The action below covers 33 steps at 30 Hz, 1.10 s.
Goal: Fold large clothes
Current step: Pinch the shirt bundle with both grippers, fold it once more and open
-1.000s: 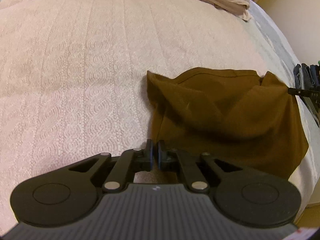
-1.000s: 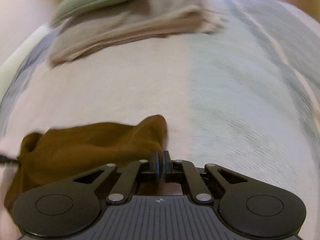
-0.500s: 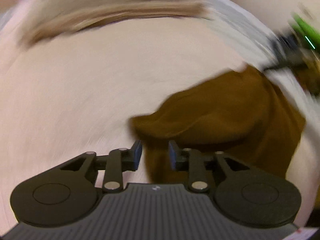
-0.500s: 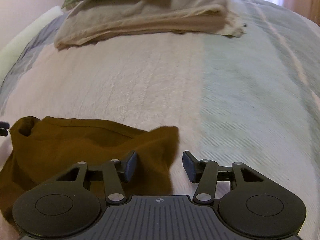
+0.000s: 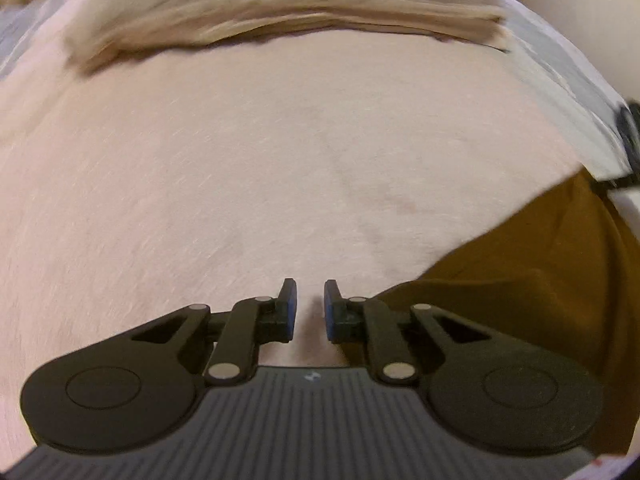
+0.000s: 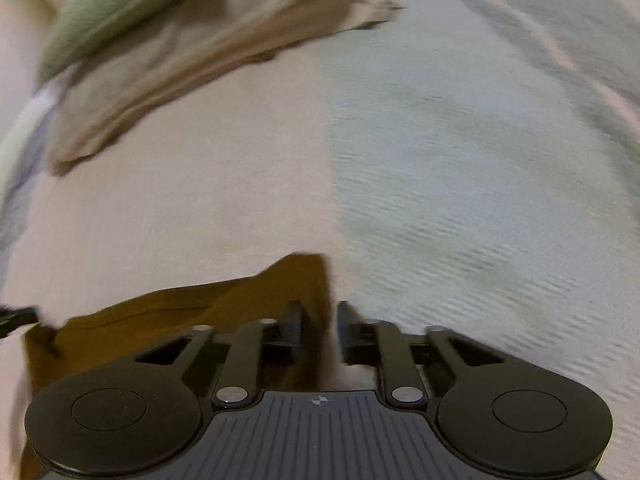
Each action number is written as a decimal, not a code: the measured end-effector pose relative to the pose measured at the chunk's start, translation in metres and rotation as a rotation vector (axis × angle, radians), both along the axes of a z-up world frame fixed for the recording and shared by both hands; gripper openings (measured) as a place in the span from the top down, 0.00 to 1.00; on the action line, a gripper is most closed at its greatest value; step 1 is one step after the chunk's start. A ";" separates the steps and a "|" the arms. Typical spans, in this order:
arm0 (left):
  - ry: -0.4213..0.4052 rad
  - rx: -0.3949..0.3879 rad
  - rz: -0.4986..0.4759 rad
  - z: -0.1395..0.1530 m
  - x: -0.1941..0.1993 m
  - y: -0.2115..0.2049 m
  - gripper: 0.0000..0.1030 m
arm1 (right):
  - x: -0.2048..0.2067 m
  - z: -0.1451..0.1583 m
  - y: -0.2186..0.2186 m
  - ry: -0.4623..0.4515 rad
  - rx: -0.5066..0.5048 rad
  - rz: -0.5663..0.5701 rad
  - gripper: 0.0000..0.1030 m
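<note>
Left wrist view shows the left gripper [image 5: 307, 305] over bare pink bedspread [image 5: 240, 168], its jaws a narrow gap apart with nothing between them, having just been closing. The brown garment [image 5: 540, 280] lies bunched on the bedspread, to the right of this gripper, with the stack of folded beige linens [image 5: 288, 16] well beyond it. In the right wrist view, the right gripper [image 6: 320, 326] sits at the garment's right-hand corner [image 6: 308, 276]; its jaws have also been closing and a gap remains, and through the blur the cloth seems to lie between the pads unpinched. The garment looks light, soft and limp, so it will sag and crumple; its corners and hem edges are probably the best places to pinch.
</note>
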<state>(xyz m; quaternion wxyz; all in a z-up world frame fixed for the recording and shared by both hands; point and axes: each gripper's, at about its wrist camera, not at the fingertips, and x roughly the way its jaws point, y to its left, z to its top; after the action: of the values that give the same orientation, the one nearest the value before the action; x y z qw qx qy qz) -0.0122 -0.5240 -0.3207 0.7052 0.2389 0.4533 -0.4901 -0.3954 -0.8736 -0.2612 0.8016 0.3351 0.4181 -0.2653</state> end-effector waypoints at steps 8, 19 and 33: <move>0.183 -0.026 -0.077 0.000 -0.026 0.021 0.57 | -0.025 0.030 0.041 -0.027 -0.068 0.067 0.57; 0.238 -0.093 0.303 -0.015 0.010 0.034 0.99 | -0.014 -0.006 0.053 -0.011 -0.018 0.121 0.57; 0.301 0.016 0.085 -0.036 -0.068 0.039 0.89 | -0.058 0.030 0.125 0.030 -0.031 0.120 0.57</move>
<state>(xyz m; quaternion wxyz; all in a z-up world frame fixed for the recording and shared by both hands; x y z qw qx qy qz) -0.0801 -0.4849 -0.3569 0.6475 0.1490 0.5673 -0.4866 -0.4534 -0.7489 -0.2316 0.8147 0.2931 0.4453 -0.2282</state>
